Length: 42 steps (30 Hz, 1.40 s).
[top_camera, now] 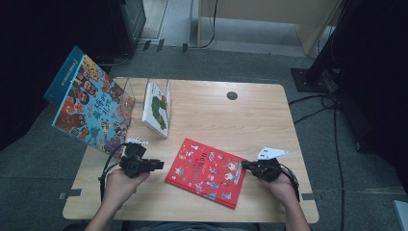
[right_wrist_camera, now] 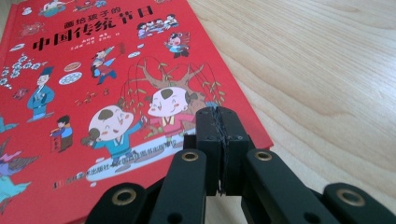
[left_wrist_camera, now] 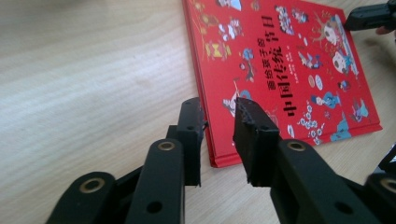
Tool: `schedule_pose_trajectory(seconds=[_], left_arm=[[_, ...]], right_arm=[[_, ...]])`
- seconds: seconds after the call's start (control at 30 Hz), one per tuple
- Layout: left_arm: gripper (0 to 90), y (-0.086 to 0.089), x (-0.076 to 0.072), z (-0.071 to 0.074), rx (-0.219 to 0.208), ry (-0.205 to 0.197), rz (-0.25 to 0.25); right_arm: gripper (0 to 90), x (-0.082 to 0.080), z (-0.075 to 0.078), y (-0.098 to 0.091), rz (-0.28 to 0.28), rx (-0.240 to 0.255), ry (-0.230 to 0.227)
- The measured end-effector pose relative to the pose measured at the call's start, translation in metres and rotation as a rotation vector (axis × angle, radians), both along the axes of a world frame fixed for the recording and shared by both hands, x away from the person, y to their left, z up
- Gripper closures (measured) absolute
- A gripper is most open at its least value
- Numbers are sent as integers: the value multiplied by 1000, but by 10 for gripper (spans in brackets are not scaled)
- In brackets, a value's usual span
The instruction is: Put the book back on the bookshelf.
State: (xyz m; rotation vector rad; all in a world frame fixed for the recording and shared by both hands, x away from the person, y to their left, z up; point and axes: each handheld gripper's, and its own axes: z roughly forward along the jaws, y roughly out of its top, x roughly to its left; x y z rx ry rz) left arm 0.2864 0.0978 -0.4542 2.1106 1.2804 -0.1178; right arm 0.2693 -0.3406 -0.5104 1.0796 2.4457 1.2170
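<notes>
Both black two-jaw grippers flank the flat red hardcover picture book [top_camera: 207, 172] lower-centre on the wooden table [top_camera: 250, 115]: left gripper [left_wrist_camera: 219, 135] narrow-gapped, empty, at its edge; right gripper [right_wrist_camera: 219, 140] fully closed, empty, over its corner.

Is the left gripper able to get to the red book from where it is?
Probably yes. The left gripper sits right at the near corner of the red book, with its jaws a little apart. Nothing lies between them on the bare table. The right gripper, jaws together, rests on the book's opposite edge.

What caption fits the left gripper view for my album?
Open left gripper poised at the edge of a red picture book on the wooden table.
</notes>
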Motion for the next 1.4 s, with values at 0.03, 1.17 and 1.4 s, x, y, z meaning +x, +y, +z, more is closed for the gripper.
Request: schedule_pose_trajectory(seconds=[0.03,1.17,1.4], left_arm=[[746,-2,-2,-2,2,-3,-3],[872,-27,-32,-38,16,8,-65],[878,-25,-20,-39,10,-5,-25]], right_arm=[[890,-1,0,-1,-3,0,-1],[900,-17,-6,-10,13,-18,36],[900,-16,-6,-9,13,-18,35]])
